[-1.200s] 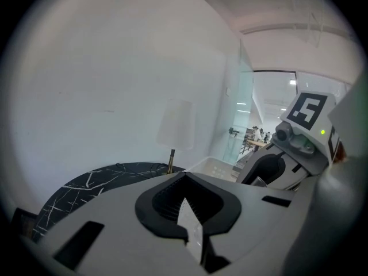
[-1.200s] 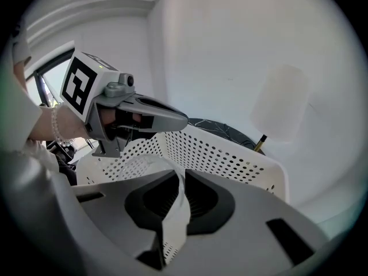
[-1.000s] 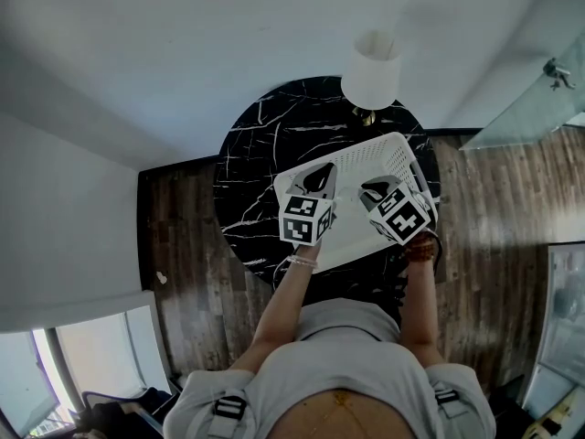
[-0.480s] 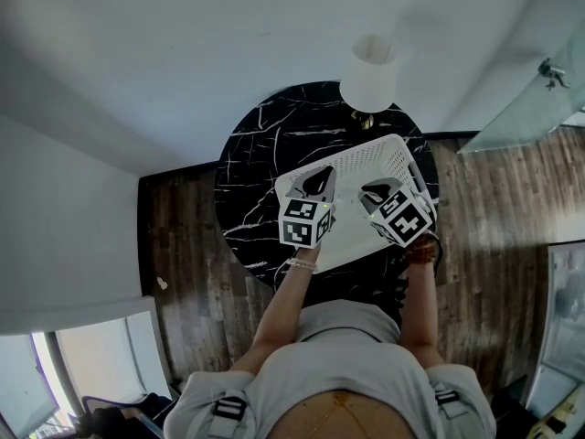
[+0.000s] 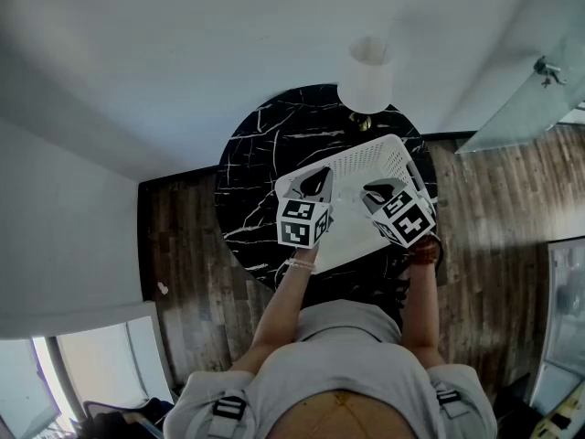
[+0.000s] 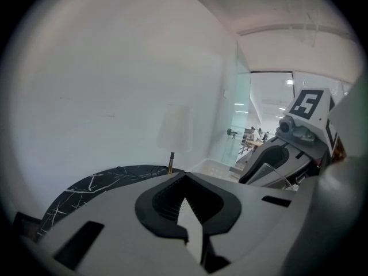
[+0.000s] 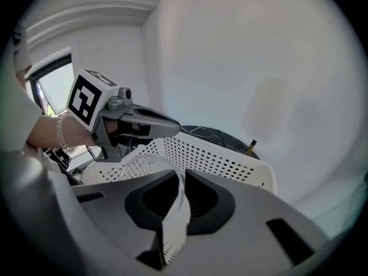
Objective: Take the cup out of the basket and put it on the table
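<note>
A white perforated basket [image 5: 384, 149] sits over the near right part of the round black marble table [image 5: 260, 144]. My left gripper [image 5: 315, 183] is at the basket's near left side, shut with a thin white strip of the rim between its jaws [image 6: 185, 209]. My right gripper [image 5: 377, 190] is at the near right side, shut on a perforated piece of the basket wall [image 7: 175, 200]. In the right gripper view a clear cup [image 7: 138, 161] shows faintly inside the basket [image 7: 213, 157], just past my jaws. The head view does not show the cup.
A lamp with a white shade [image 5: 368, 73] stands at the table's far edge, just behind the basket. The table's left half shows bare black marble. Dark wood floor [image 5: 183, 245] surrounds the table. A glass partition [image 5: 521, 108] stands to the right.
Almost nothing has changed. Both grippers keep their hold at the basket's near side, and basket and grippers have shifted only a few pixels.
</note>
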Available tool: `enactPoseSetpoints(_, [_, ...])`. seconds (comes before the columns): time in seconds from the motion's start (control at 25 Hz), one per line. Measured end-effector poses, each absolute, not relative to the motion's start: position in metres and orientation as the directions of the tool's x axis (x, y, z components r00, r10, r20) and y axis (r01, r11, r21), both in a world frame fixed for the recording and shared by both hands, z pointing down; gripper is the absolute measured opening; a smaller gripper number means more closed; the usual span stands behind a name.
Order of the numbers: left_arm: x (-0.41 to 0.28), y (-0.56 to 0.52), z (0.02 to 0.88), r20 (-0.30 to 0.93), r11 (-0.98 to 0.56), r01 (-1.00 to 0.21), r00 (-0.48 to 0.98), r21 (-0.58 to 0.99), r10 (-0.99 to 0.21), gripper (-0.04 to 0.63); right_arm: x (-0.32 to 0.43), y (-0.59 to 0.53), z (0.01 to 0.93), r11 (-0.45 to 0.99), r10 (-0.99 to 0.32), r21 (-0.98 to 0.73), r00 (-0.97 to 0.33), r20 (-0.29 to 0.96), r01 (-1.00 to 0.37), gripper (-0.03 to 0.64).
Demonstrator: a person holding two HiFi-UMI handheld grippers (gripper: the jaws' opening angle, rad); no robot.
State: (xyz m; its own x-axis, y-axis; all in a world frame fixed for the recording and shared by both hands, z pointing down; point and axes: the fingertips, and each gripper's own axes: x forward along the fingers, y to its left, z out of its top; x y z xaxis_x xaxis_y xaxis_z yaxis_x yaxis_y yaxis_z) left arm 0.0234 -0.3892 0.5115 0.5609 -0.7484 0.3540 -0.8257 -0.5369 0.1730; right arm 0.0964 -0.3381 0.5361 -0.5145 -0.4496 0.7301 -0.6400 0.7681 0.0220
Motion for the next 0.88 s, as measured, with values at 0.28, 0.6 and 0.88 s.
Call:
enactPoseSetpoints(0.28, [0.023, -0.389, 0.511, 0.357, -0.544, -0.822, 0.565, 0.167, -0.744, 0.005, 0.108, -0.338, 0.527, 0.744, -0.473, 0.022, -0.503, 0.724, -0.668, 0.035])
enactPoseSetpoints(0.6, [0.024, -0.387, 0.51, 0.36, -0.548, -0.821, 0.566, 0.162, -0.742, 0.005, 0.115, -0.34, 0.508, 0.727, -0.515, 0.025, -0.52, 0.682, -0.686, 0.035])
enactPoseSetpoints(0.88, [0.024, -0.385, 0.51, 0.36, -0.549, -0.82, 0.568, 0.165, -0.74, 0.005, 0.116, -0.34, 0.506, 0.715, -0.528, 0.013, -0.527, 0.666, -0.699, 0.035])
